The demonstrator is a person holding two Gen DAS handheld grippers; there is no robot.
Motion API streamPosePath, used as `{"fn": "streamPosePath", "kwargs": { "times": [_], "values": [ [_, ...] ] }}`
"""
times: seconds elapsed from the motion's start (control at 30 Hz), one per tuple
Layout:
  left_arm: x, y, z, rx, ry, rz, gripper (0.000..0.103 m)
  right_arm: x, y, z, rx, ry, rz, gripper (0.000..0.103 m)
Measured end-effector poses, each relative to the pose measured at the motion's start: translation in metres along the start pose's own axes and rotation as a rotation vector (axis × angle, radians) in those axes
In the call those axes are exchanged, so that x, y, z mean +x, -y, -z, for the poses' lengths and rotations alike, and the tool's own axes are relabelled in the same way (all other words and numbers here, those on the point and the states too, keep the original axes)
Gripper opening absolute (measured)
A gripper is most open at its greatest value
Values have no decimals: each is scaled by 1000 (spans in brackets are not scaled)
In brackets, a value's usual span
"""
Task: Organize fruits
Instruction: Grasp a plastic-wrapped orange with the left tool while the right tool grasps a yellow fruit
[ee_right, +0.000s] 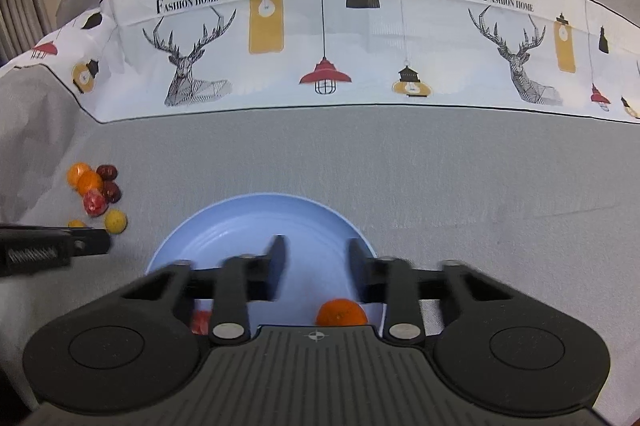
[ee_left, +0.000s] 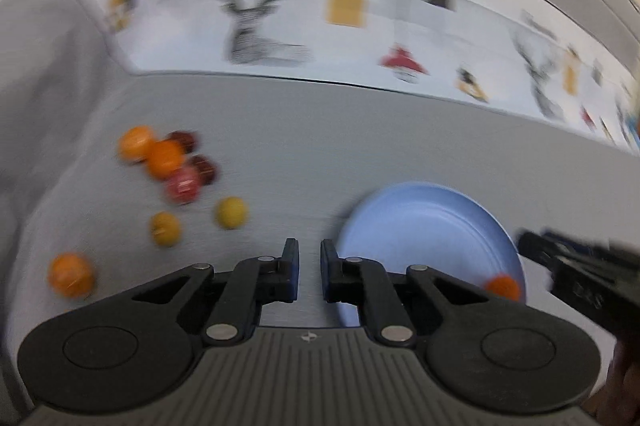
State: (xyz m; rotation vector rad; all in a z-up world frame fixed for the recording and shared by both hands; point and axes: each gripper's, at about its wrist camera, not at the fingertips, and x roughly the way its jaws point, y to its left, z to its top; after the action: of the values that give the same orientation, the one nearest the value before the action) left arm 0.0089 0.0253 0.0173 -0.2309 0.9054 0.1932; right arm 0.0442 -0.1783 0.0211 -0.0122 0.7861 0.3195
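A light blue plate [ee_right: 256, 222] lies on the grey cloth, with one orange fruit [ee_right: 342, 312] and a red one [ee_right: 201, 320] at its near rim. My right gripper [ee_right: 316, 258] hovers over the plate, its blurred fingers apart and nothing between them. In the left wrist view the plate [ee_left: 420, 222] sits to the right. My left gripper [ee_left: 310, 260] is shut and empty over bare cloth. A cluster of orange and dark red fruits [ee_left: 168, 162] lies ahead to its left, with two yellow ones [ee_left: 231, 212] closer and a lone orange [ee_left: 71, 274] nearest.
A white printed strip with deer and lamps [ee_right: 320, 46] crosses the cloth beyond the plate. The cloth drops away at the left edge [ee_right: 24, 114]. The right tool's black frame [ee_left: 580, 274] reaches in beside the plate.
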Motion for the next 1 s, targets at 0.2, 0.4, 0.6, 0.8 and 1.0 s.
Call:
{"fn": "streamPosePath", "kwargs": {
  "times": [0.2, 0.4, 0.6, 0.8, 1.0],
  "values": [
    [-2, -57, -23, -144, -65, -76, 13, 5, -18, -5, 19, 28, -71, 16],
    [-20, -125, -29, -352, -49, -202, 35, 9, -53, -11, -28, 51, -189, 17],
    [-16, -155, -25, -468, -117, -280, 50, 30, -97, -14, -52, 19, -256, 17],
    [-1, -164, -22, -504, -187, -271, 53, 57, -138, -16, -78, -13, -304, 27],
    [7, -164, -23, -493, -204, -287, 53, 95, -165, -17, -87, -49, -290, 45]
  ]
}}
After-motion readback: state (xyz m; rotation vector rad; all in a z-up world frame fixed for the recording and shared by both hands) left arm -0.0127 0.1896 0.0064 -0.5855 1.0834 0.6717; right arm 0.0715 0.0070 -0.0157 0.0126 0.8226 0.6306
